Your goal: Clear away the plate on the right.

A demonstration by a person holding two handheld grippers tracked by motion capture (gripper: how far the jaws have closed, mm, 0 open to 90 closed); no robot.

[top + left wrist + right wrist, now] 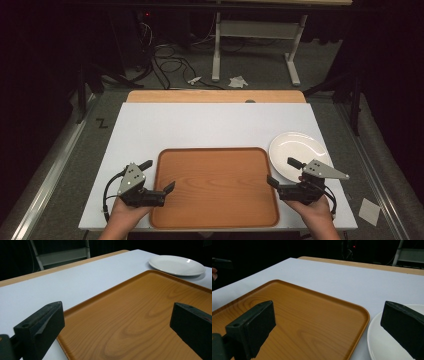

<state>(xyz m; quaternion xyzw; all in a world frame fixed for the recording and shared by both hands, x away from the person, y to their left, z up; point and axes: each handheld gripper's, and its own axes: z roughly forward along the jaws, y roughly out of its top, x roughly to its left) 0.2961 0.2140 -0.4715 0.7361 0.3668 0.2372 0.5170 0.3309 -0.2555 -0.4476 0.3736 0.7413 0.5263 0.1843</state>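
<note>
Dark floor, loose cables and a white frame lie beyond the worktop (pixel 210 125), a white sheet on a wooden top. From the high view, a tray (pixel 215 185) lies at the near middle, bare, with a plate (pixel 295 150) just beside its far right corner, perhaps touching the rim there. The left tongs (pixel 160 176) sit at the tray's left edge and the right tongs (pixel 281 171) at its right edge. Each is held low in a hand and angled inward over the rim. Both are spread wide and hold nothing. This mirrored stance looks like a ready pose, one hand to each side, likely so that either can reach the tray or the plate.

In the left gripper view, the spread left tongs (pixel 115 322) frame the tray (pixel 140 315). One jaw hangs over the white sheet and the other over the wood, so the tray's near left rim runs between them without contact. The plate (pixel 177 265) lies far off beyond the tray's corner, empty and flat.

In the right gripper view, the right tongs (pixel 327 322) are also wide apart. One jaw is above the tray (pixel 299 320), the other above the plate (pixel 382 342), so the tray's rounded corner and a strip of worktop lie in the gap. The plate is nearest to this hand, so I would judge it the likelier first pick. Nothing is pinched yet.
</note>
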